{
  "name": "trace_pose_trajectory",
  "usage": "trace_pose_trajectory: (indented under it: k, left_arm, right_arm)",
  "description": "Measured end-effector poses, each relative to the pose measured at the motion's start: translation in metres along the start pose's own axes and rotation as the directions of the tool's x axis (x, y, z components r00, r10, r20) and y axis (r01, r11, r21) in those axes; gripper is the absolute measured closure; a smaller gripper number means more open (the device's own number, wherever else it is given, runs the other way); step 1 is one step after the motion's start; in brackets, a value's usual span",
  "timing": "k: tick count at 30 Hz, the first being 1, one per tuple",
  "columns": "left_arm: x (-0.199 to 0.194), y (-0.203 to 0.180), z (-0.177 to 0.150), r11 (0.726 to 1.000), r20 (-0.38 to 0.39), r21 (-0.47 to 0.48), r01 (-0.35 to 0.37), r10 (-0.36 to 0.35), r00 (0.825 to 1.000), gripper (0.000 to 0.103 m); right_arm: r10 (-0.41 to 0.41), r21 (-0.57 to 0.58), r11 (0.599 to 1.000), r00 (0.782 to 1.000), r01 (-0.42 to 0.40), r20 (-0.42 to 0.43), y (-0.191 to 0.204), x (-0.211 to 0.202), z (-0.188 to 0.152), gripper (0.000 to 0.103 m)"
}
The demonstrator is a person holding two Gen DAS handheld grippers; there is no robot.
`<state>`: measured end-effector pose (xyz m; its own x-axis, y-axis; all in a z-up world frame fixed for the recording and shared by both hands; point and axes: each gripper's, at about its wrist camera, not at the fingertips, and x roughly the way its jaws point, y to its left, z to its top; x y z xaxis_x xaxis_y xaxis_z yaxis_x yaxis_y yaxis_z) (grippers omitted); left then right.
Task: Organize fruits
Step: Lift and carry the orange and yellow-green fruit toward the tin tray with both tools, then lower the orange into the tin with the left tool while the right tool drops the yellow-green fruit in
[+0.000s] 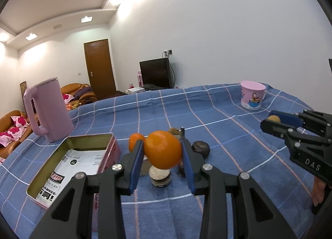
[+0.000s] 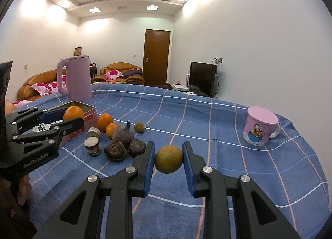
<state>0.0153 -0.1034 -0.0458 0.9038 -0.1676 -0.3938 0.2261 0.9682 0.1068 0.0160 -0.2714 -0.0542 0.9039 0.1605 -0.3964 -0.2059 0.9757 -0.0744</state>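
Fruits are split between our two claws and the blue checked cloth (image 2: pixel 207 118) on the desk. Our left claw (image 1: pixel 162 149) is clamped on a large orange (image 1: pixel 162 149), held up just beside the open pink tin (image 1: pixel 112 147) — the tin has printed paper in its bottom. Our right claw (image 2: pixel 168 159) grips a small brownish-green round fruit (image 2: pixel 168 159) above the cloth. On the cloth beside the tin lie two smaller oranges (image 2: pixel 105 121), a purple mangosteen (image 2: pixel 122 134), two dark wrinkled fruits (image 2: pixel 115 151), another brownish-green fruit (image 2: pixel 139 127) and two short cut cylinders (image 2: pixel 92 145) — what these are we cannot tell. A pink kettle (image 2: pixel 74 78) stands behind the tin; a pink cartoon mug (image 2: pixel 260 129) sits well apart to the right.
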Motion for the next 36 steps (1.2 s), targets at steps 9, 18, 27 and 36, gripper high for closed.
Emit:
trace_pose_trajectory:
  k: [9, 18, 27, 36]
  left_arm:
    - [0.004, 0.022, -0.002, 0.999, -0.023, -0.03, -0.021, 0.021, 1.0, 0.065]
    - [0.006, 0.061, -0.003, 0.993, -0.056, -0.074, -0.088, 0.084, 0.995, 0.065]
    - [0.015, 0.107, -0.005, 0.978, -0.103, -0.113, -0.176, 0.165, 0.981, 0.065]
    - [0.022, 0.141, -0.011, 0.964, -0.146, -0.129, -0.232, 0.213, 0.966, 0.065]
  right_arm:
    - [0.04, -0.031, 0.999, 0.999, -0.041, -0.016, 0.024, 0.011, 0.011, 0.075]
    - [0.124, -0.075, 0.989, 0.992, -0.125, -0.015, 0.063, 0.029, 0.036, 0.074]
    - [0.214, -0.133, 0.967, 0.976, -0.216, -0.026, 0.111, 0.051, 0.062, 0.074]
    - [0.295, -0.172, 0.938, 0.954, -0.3, -0.058, 0.155, 0.075, 0.076, 0.074]
